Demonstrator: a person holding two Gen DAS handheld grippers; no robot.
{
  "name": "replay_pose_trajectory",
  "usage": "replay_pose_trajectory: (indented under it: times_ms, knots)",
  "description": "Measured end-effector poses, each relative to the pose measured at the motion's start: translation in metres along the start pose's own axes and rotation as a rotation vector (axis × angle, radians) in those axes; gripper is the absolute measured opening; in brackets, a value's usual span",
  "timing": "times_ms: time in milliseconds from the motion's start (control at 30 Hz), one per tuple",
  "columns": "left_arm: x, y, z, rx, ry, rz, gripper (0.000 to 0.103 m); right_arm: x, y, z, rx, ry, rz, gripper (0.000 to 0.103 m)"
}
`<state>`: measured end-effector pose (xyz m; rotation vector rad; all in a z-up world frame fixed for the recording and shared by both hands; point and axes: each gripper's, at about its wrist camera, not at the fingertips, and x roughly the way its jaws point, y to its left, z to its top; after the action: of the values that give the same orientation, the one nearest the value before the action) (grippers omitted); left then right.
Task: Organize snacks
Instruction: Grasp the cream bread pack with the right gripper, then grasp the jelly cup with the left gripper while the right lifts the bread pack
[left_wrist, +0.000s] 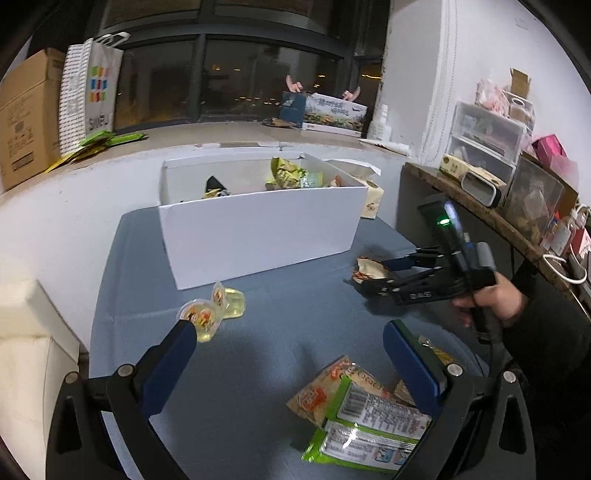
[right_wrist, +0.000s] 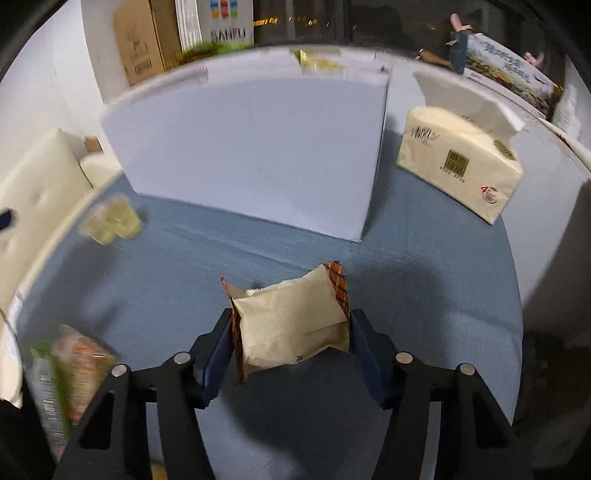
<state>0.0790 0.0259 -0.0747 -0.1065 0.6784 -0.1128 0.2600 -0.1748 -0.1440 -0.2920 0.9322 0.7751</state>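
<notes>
A white box (left_wrist: 258, 229) stands on the blue table and holds several snack packs (left_wrist: 288, 175). My right gripper (right_wrist: 291, 328) is shut on a beige snack packet (right_wrist: 291, 325) with an orange-patterned edge, lifted above the table in front of the white box (right_wrist: 251, 147). The left wrist view shows that same right gripper (left_wrist: 373, 275) and packet (left_wrist: 369, 271) to the right of the box. My left gripper (left_wrist: 288, 332) is open above the table. Two jelly cups (left_wrist: 212, 308) lie by its left finger (left_wrist: 173, 350). Green and orange snack packs (left_wrist: 354, 413) lie near its right finger (left_wrist: 410, 362).
A tissue pack (right_wrist: 461, 162) stands right of the box. A cream cushion (left_wrist: 33, 332) sits at the table's left edge. A side shelf (left_wrist: 498, 206) with drawers and clutter runs along the right. A cardboard carton (left_wrist: 26, 114) and paper bag (left_wrist: 88, 88) rest on the windowsill.
</notes>
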Motion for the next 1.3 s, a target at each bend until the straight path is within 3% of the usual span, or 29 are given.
replay_pose_trajectory:
  times_ms: [167,267,533,767,833,933,1100,1300]
  knots:
    - [0.036,0.016,0.016,0.049,0.046,0.035,0.103,-0.044,0.015,-0.009,0.06,-0.08,0.057,0.065]
    - [0.059,0.028,0.025,0.073,0.09,0.017,0.103,-0.062,0.025,-0.012,0.06,-0.111,0.084,0.065]
    - [0.125,0.047,0.031,0.198,0.223,-0.016,0.102,-0.084,0.055,-0.025,0.043,-0.123,0.154,0.065]
    - [0.159,0.057,0.027,0.305,0.335,0.012,0.068,-0.088,0.07,-0.031,0.029,-0.112,0.186,0.065]
    - [0.16,0.063,0.027,0.276,0.33,-0.047,0.05,-0.088,0.074,-0.031,0.022,-0.108,0.191,0.065]
    - [0.156,0.06,0.026,0.297,0.321,-0.061,0.051,-0.087,0.078,-0.032,0.012,-0.105,0.195,0.065]
    - [0.133,0.054,0.029,0.254,0.23,-0.096,0.051,-0.084,0.078,-0.028,0.018,-0.11,0.197,0.065]
    - [0.073,0.04,0.054,0.142,0.007,-0.155,0.051,-0.091,0.068,-0.004,0.068,-0.178,0.186,0.065]
